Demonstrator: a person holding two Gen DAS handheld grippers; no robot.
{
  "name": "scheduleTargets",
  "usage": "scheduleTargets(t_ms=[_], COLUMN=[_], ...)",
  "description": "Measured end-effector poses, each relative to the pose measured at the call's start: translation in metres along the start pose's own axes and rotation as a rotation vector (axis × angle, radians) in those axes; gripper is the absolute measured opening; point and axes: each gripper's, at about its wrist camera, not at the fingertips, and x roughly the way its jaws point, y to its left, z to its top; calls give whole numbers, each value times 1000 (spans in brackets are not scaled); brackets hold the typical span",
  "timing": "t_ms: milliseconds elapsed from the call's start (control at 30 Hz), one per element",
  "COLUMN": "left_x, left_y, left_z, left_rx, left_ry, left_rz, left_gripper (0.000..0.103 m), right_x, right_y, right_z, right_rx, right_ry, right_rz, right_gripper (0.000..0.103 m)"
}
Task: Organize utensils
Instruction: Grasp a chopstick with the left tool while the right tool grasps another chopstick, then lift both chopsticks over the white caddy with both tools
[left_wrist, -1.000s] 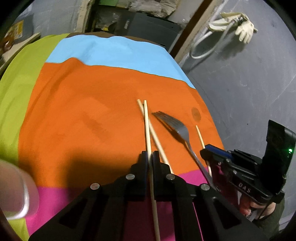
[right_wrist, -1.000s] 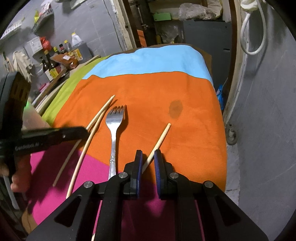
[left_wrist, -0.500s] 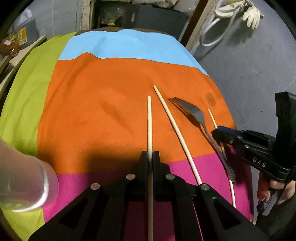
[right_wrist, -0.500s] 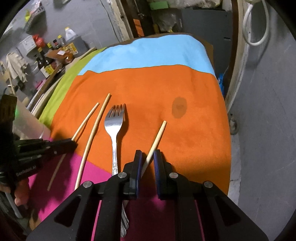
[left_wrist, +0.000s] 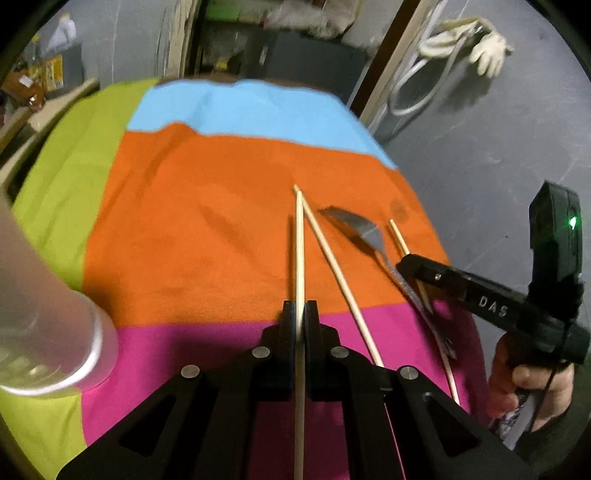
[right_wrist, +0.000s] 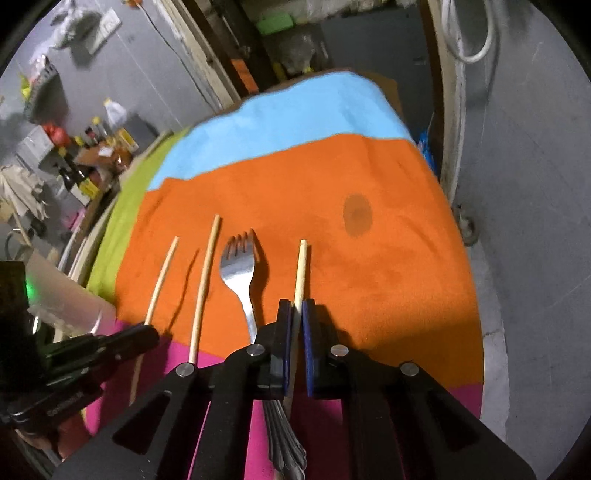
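Note:
My left gripper (left_wrist: 300, 306) is shut on a wooden chopstick (left_wrist: 299, 251) and holds it above the cloth. A second chopstick (left_wrist: 334, 269) lies on the cloth just to its right. A metal fork (left_wrist: 364, 232) lies further right. My right gripper (right_wrist: 294, 306) is shut on a third chopstick (right_wrist: 300, 269), right of the fork (right_wrist: 240, 266). In the right wrist view the loose chopstick (right_wrist: 205, 269) and the left-held chopstick (right_wrist: 162, 273) sit left of the fork. The left gripper (right_wrist: 147, 334) shows at the lower left there.
The table carries a cloth in blue, orange (left_wrist: 207, 229), magenta and green bands with a dark stain (right_wrist: 356, 214). A clear glass tumbler (left_wrist: 44, 325) stands close at the left. Bottles and boxes (right_wrist: 92, 147) crowd a shelf at the far left. The table's right edge drops to grey floor.
The left gripper has lifted and swung its chopstick, so its tip now meets the loose chopstick's tip. The right gripper has turned its chopstick straighter, parallel to the fork.

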Motion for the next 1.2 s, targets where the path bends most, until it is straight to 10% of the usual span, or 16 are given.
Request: scheduleTargets(t_ms=[600,1200], left_x=[-105,-212], left_y=[-27,30], left_z=[-15,-9], left_rx=[91,92], left_ry=[-592,-922], left_rz=[-4,159], left_gripper=[3,3], right_x=[-107,-135], right_y=[87,189], right_z=[-34,-6], right_rx=[-305,-365], right_ry=[-732,-971], right_rz=[-12,265], right_gripper=[3,3])
